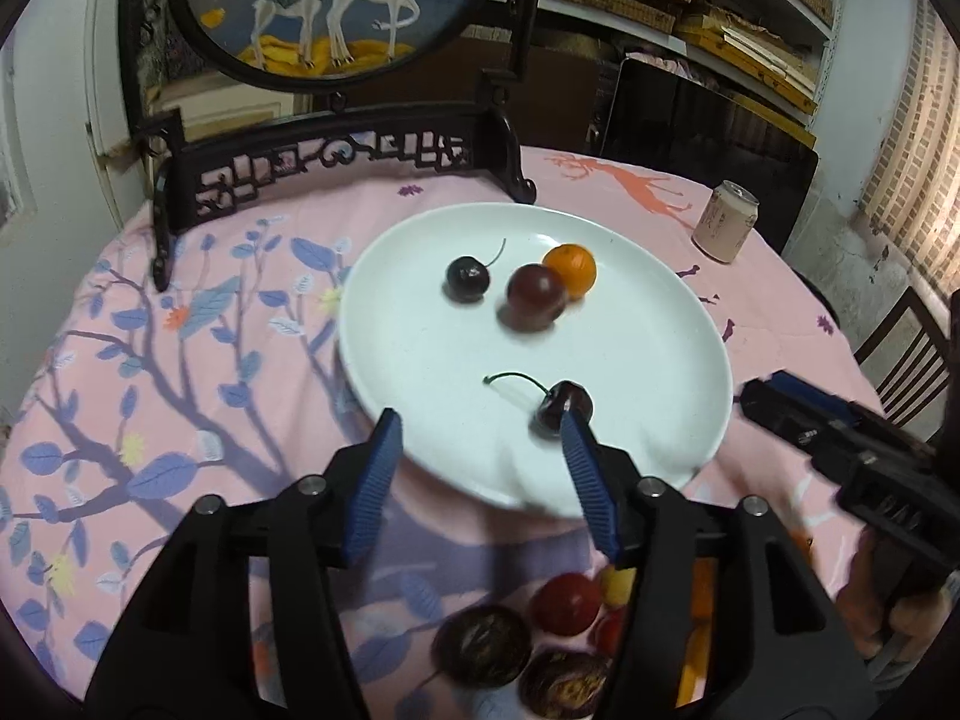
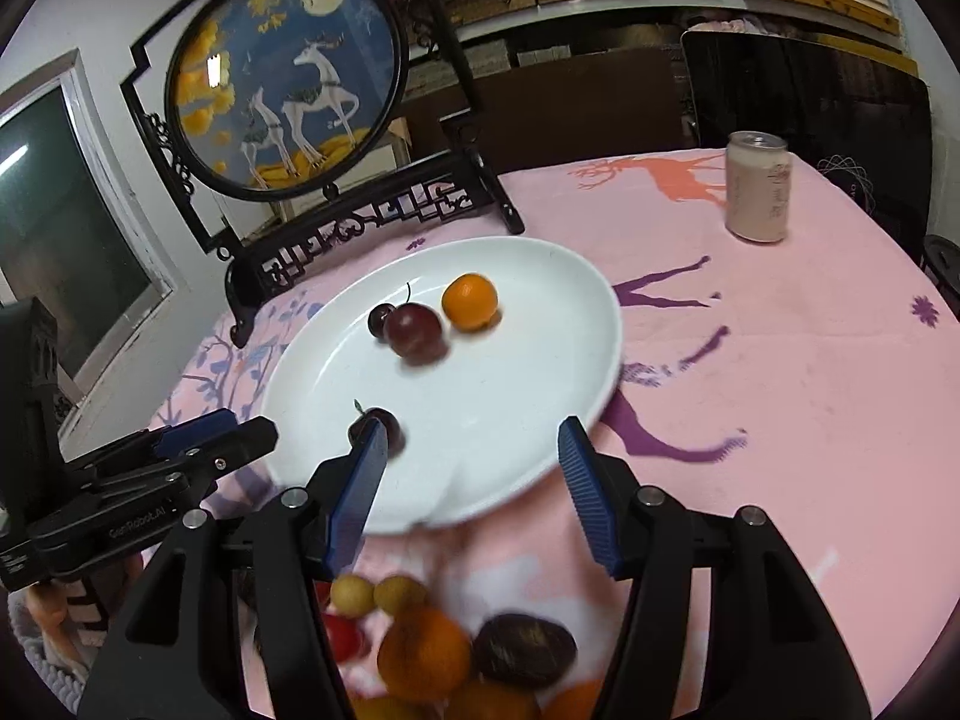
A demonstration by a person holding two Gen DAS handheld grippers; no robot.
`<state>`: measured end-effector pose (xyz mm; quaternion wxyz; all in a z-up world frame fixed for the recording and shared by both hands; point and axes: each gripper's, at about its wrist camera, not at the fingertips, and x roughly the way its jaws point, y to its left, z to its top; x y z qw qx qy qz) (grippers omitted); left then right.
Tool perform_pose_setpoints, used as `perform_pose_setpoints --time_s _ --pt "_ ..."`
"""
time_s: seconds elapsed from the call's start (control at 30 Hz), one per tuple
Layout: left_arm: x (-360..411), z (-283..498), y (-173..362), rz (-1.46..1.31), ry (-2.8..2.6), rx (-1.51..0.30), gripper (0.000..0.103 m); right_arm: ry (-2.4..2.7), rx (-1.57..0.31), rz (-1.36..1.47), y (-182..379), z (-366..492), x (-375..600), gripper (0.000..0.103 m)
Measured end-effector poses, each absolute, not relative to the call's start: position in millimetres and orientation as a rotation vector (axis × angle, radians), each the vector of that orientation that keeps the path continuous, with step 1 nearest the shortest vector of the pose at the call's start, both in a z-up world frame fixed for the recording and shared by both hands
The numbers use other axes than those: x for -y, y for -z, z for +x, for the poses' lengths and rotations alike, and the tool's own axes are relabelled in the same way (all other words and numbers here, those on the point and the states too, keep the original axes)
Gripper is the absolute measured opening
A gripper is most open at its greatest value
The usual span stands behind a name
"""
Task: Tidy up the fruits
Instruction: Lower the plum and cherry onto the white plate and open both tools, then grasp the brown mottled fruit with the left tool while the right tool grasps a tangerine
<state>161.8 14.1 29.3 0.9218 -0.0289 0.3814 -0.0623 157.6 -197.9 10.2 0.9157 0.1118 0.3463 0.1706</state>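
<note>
While both of my claws hang over the near rim of the white plate (image 1: 420, 324), each stands partly open with nothing between its blue pads, so neither has hold of any fruit. The left claw (image 1: 480, 426) points down toward the plate's near left edge; the right claw (image 2: 471, 438) points at the plate's near right edge. On the plate lie four fruits: a dark cherry (image 1: 564, 411) close to the near rim with its stem curving away to the left, a second dark cherry (image 1: 467, 278) further in, a reddish-brown plum (image 1: 536, 296) beside it, and a small orange (image 1: 571, 270) touching the plum on its far side. The remaining fruit (image 2: 456, 648) sits in a loose heap on the pink tabletop (image 2: 780, 420), nearer to me than the plate and directly beneath both claws, partly hidden by the claw bodies. The governing relation, in my judgement, is this: the unsorted pile lies below and behind the fingertips, not ahead of them, so either claw must draw back and tip downward to reach it. In the right wrist view the heap spreads mostly under the right claw, which I judge the nearer. A drinks can (image 2: 757, 192) stands well apart at the far right.
</note>
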Motion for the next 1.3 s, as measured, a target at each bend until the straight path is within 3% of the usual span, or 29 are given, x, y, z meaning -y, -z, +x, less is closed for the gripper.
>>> perform_pose_setpoints --time_s 0.5,0.83,0.93,1.13,1.3 --pt "-31 76 -5 -0.013 0.107 -0.798 0.069 -0.269 -0.692 0.338 1 84 251 0.063" --pt "-14 84 14 0.071 0.115 -0.848 0.071 -0.264 -0.703 0.347 3 80 254 0.063" --pt "-20 92 16 0.1 0.044 -0.849 0.078 -0.26 -0.704 0.345 3 80 254 0.063" --pt "-49 91 7 0.004 -0.031 -0.827 0.074 -0.245 -0.705 0.341 5 79 255 0.063" --pt "-28 93 13 0.096 0.012 -0.826 0.074 -0.254 -0.731 0.323 10 72 253 0.063"
